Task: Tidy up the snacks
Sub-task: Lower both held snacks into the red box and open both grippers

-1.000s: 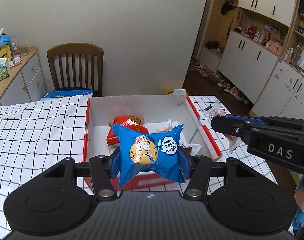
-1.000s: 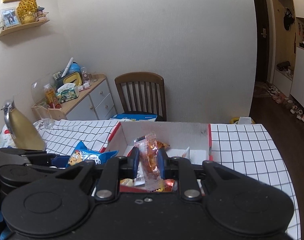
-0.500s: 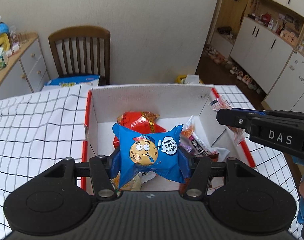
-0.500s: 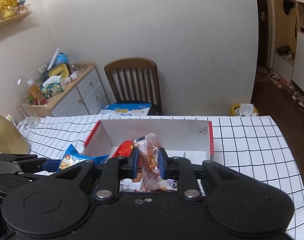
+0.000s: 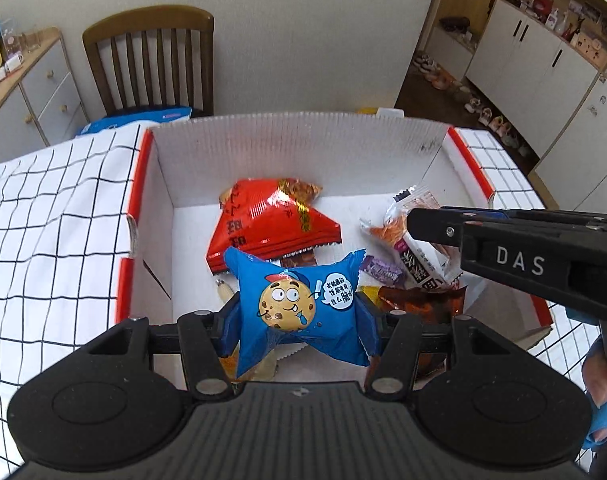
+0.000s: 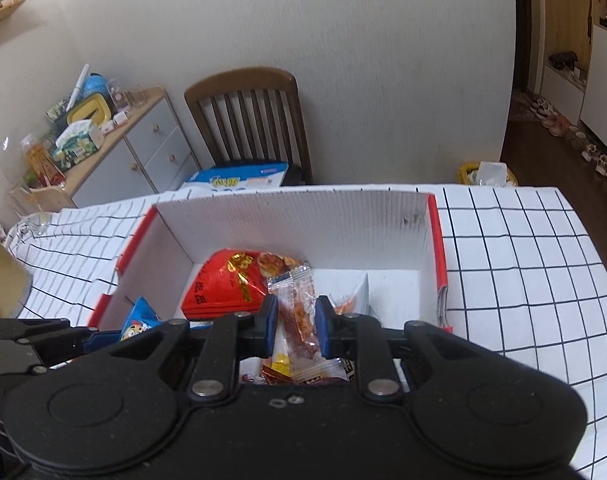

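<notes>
Over the white box (image 5: 295, 148) with red edges, on a checked tablecloth (image 6: 515, 248), both grippers carry snacks. Left gripper (image 5: 297, 316) clamps a blue packet (image 5: 299, 304) printed with a cartoon cookie in a cap and a speech bubble of Chinese characters too small to read. Right gripper (image 6: 296, 326), marked "DAS" on its side, pinches a clear sachet (image 6: 299, 312) of orange-brown pieces. Inside the box lie a red bag (image 5: 271, 220) with gold print and several smaller wrappers.
</notes>
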Motion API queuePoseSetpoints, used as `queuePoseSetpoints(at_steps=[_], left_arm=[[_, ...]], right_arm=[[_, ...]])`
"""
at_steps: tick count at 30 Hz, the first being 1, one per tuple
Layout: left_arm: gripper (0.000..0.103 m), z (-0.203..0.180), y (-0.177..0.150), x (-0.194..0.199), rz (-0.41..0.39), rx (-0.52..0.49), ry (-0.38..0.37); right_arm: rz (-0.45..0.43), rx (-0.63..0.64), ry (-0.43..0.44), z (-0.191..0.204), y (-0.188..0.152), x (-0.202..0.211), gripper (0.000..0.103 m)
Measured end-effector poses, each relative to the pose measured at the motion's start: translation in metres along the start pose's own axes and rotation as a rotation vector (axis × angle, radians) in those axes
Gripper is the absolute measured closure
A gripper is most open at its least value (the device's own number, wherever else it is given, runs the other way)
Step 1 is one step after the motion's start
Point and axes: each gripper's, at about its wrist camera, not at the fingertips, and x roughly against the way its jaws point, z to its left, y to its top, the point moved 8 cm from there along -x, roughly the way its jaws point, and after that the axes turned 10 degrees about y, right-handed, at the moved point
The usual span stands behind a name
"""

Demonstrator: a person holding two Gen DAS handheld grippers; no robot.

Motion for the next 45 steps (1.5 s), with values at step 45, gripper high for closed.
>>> queuePoseSetpoints(at_steps=[45], left_arm=[[0.039, -0.006, -0.021, 0.049, -0.053, -0.004, 0.028]], right_arm=[[-0.014, -0.029, 0.056, 0.003, -0.020, 0.044, 0.049]])
